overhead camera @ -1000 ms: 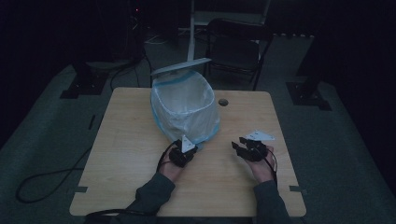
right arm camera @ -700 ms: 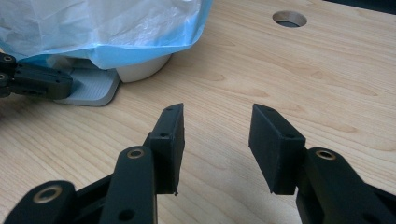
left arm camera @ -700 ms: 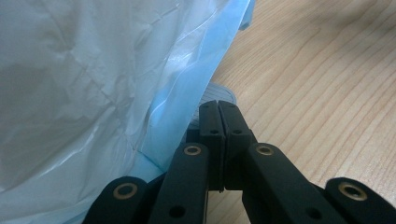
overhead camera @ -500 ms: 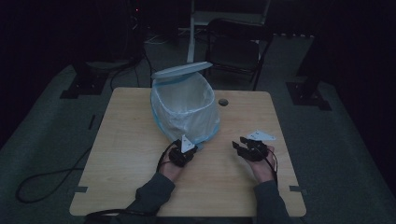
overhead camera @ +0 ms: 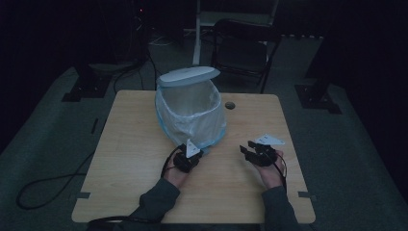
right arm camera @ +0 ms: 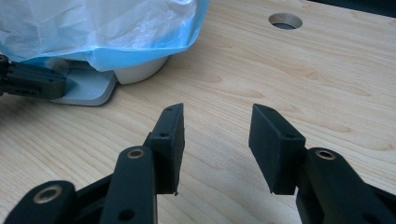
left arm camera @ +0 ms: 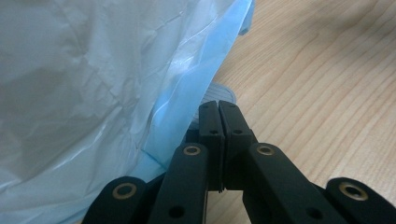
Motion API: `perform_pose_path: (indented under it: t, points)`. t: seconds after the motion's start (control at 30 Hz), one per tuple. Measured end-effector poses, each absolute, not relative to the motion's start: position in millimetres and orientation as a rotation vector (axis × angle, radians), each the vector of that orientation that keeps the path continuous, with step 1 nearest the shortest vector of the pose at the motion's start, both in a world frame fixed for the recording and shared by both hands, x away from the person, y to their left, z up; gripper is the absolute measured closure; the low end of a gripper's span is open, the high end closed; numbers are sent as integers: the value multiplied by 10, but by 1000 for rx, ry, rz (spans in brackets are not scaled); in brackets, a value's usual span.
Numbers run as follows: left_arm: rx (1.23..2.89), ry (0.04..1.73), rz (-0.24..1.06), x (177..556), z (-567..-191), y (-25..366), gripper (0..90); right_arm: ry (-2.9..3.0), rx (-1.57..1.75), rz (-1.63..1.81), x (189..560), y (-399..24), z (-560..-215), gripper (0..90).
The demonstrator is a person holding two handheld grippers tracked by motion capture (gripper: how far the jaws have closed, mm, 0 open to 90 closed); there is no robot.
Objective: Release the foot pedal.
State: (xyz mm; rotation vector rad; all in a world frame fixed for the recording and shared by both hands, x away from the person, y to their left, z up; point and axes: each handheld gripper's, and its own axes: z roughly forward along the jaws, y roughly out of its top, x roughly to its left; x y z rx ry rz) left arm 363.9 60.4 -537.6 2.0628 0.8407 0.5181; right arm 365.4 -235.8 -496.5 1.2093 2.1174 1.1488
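Presently, findings as follows.
Bin: a small pedal bin point(overhead camera: 191, 113) is standing mid-table, toward the far side, its lid point(overhead camera: 187, 76) raised.
Liner: a pale blue bag point(left arm camera: 93, 79) is draping over the rim, hanging low on the near side.
Left tongs point(left arm camera: 218, 112): clenched, jaws meeting on nothing, tips resting on the grey pedal point(right arm camera: 86, 86) — judged to be pressing it, keeping the lid up.
Right tongs point(right arm camera: 215, 122): released, holding nothing, waiting to the right above the table point(overhead camera: 144, 192), apparently ready to handle the liner.
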Motion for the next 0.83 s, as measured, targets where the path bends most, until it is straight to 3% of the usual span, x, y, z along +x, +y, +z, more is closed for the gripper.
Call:
perform_pose_path:
  t: [0.4, 0.83]
  points:
    - [2104, 783, 521, 3443, -5373, 604, 819, 2126, 1227, 1101, 3695, -2374, -5046, 539]
    - [2123, 811, 477, 3324, -5405, 862, 758, 2183, 1294, 994, 3850, -2361, -5343, 512]
